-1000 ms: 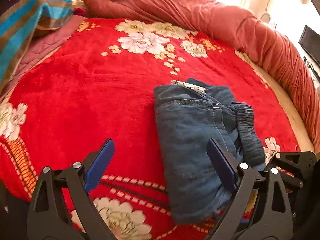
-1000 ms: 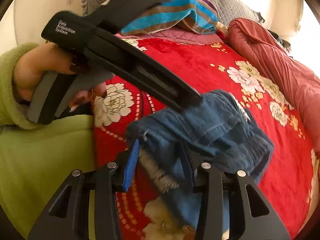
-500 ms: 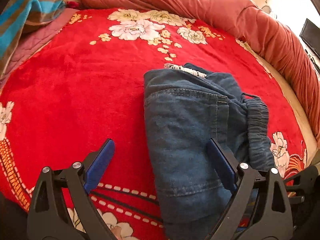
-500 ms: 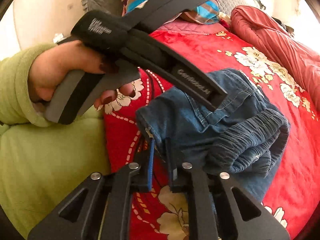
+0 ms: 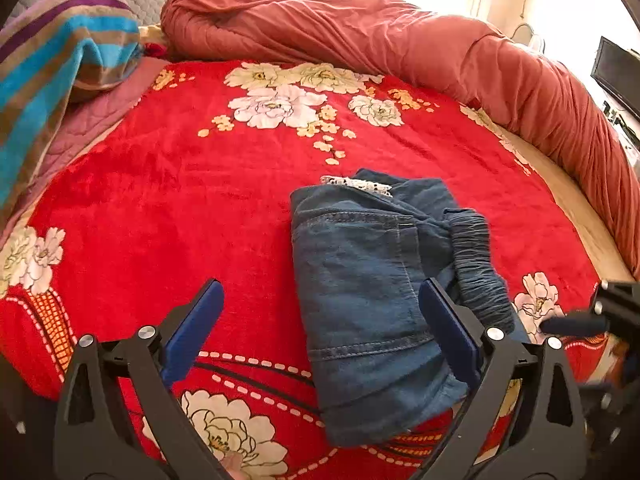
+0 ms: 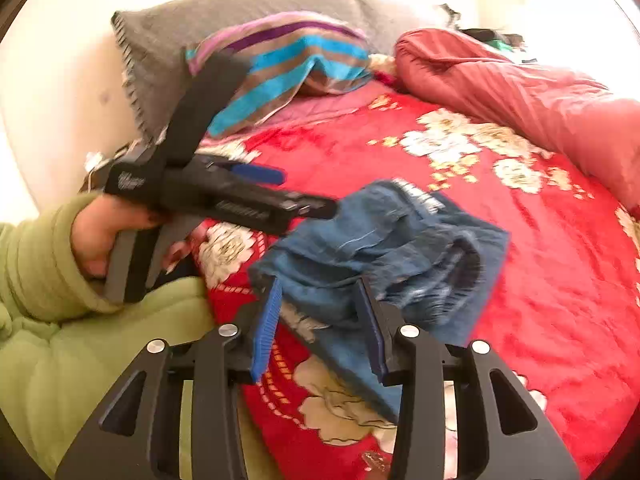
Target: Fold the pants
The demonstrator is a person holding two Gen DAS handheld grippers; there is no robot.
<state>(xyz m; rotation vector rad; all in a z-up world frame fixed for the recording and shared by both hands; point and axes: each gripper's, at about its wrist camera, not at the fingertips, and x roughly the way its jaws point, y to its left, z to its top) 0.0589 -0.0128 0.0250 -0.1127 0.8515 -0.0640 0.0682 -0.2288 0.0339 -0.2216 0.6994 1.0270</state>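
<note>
Folded blue denim pants lie in a compact bundle on the red floral blanket, elastic waistband on the right side. My left gripper is open and empty, hovering over the bundle's near left part, its right finger above the denim. In the right wrist view the pants show ahead of my right gripper, which is open with its jaws apart at the bundle's near edge, not clamped on it. The left gripper body and the hand holding it cross that view.
A rolled rust-red duvet runs along the far and right side of the bed. A striped towel and grey pillow lie at the head. My green-sleeved arm is at left. A dark screen stands at far right.
My right gripper was shut on the pants' near edge half a second ago and has opened, letting go. The left gripper pulled back and up slightly, staying open.
</note>
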